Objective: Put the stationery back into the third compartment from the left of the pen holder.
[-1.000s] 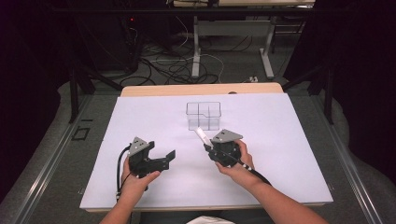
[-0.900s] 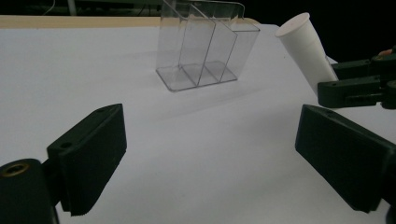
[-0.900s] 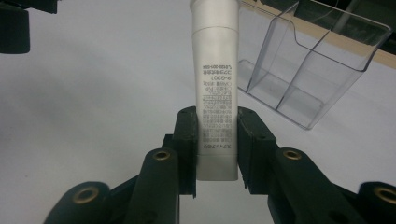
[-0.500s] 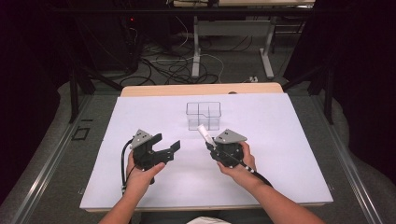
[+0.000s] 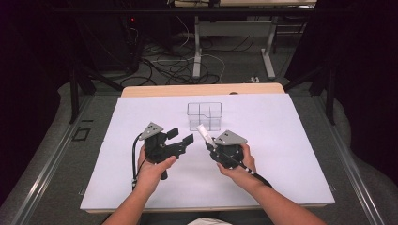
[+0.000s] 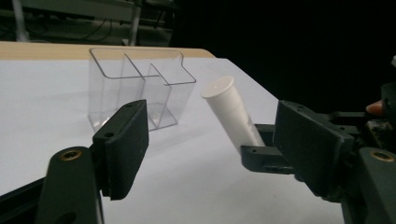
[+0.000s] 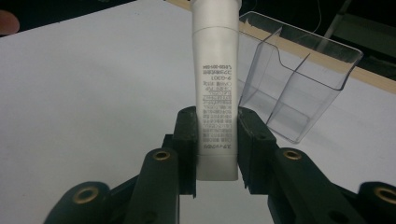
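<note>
Both grippers have moved farther up the counter toward the clear box. Jaws of the right gripper clench a white tube, tilted just near of the box. Left gripper, jaws spread and holding nothing, hovers left of the tube.

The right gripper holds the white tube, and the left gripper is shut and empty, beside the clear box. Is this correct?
Not quite: the left gripper is open, not shut, as the left gripper view shows. The rest holds: the right gripper holds the white tube, and the clear box is nearby.
</note>
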Motion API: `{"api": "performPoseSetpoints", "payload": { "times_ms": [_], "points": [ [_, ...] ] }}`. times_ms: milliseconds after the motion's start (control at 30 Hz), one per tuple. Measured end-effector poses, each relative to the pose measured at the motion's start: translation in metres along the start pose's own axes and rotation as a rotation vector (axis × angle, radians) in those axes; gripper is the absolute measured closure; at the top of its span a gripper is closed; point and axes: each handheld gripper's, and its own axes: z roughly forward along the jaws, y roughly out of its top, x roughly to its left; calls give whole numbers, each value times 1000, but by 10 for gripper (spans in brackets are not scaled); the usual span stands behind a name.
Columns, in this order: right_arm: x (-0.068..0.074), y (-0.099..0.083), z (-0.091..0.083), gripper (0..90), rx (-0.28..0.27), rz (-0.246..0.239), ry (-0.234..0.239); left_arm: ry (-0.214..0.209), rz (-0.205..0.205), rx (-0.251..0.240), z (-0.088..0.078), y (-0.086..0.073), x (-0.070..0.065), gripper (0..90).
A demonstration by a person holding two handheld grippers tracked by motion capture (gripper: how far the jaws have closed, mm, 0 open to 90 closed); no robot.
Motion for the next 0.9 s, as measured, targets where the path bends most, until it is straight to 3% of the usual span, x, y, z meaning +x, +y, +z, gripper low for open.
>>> {"api": "performPoseSetpoints", "payload": {
  "times_ms": [133, 200, 433, 667, 900],
  "points": [
    [1, 0, -1, 711, -2, -7, 4, -25, -106, -3, 7, 1, -1, 286],
    [2, 0, -2, 712, -8, -7, 3, -38, -162, 0, 10, 1, -1, 333],
    [4, -1, -4, 711, -1, -7, 5, -119, -328, 33, 21, 1, 5, 369],
    [8, -2, -3, 711, -6, -7, 10, -136, -375, 44, 23, -7, 11, 415],
    [16, -2, -1, 711, -3, -8, 37, -145, -375, 48, 26, -15, 10, 440]
  ]
}}
